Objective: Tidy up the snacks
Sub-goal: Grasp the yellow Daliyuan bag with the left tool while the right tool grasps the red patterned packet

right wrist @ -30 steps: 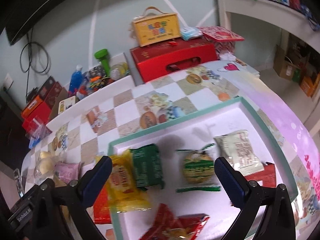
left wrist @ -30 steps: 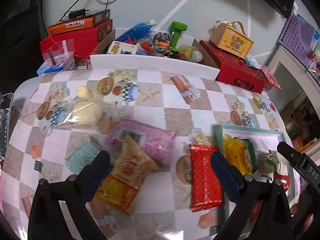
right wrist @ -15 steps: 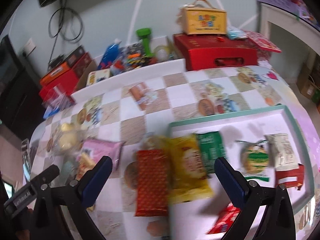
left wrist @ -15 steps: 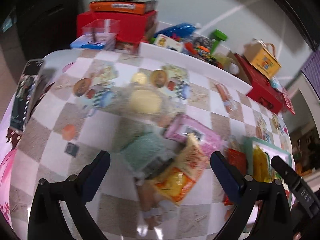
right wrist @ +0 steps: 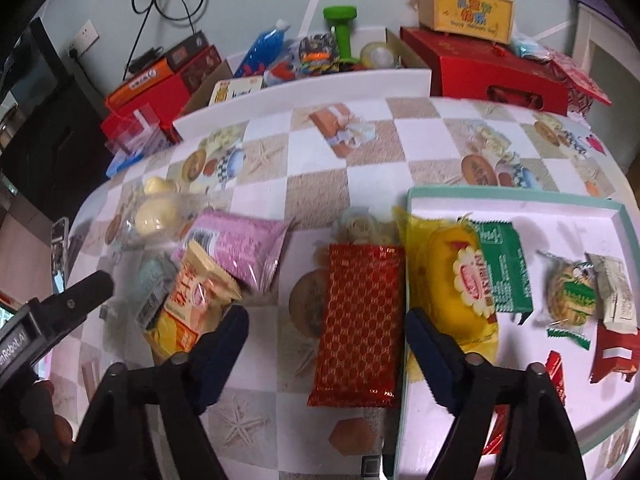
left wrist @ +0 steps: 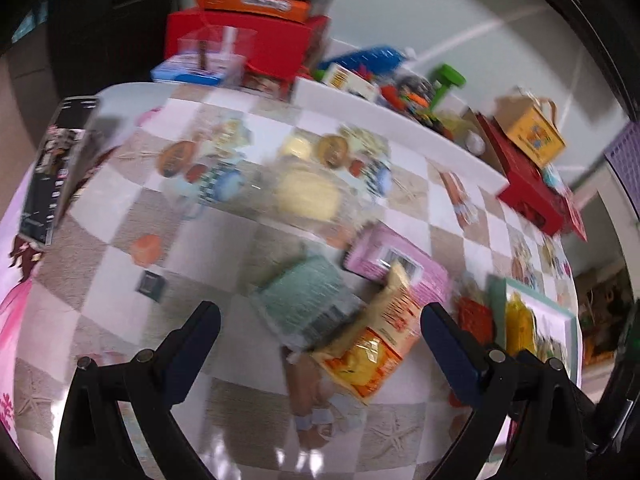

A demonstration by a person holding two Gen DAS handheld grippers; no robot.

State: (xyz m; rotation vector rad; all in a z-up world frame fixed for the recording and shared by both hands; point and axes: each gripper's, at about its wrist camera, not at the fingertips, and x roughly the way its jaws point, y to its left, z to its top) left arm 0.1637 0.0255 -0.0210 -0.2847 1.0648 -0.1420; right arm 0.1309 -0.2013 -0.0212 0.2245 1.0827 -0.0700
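Note:
My right gripper (right wrist: 326,330) is open and empty above a red patterned packet (right wrist: 360,320) lying just left of the teal-rimmed white tray (right wrist: 516,194). The tray holds a yellow packet (right wrist: 448,272), a green packet (right wrist: 504,272), a round cookie packet (right wrist: 568,296) and red packets. My left gripper (left wrist: 318,326) is open and empty over a pale green packet (left wrist: 304,300) and an orange-yellow chip bag (left wrist: 376,348). A pink packet (left wrist: 396,264) and a clear bag of yellow buns (left wrist: 308,192) lie beyond. The left view is blurred.
Red boxes (right wrist: 492,72), a yellow carry box (right wrist: 464,8), a green dumbbell (right wrist: 342,28) and a carton of clutter line the table's far edge. A phone (left wrist: 56,172) lies at the left edge. The left gripper also shows in the right wrist view (right wrist: 60,316).
The right gripper swung left from over the tray to over the red packet. The left gripper swung left, from the red packet toward the green packet and chip bag.

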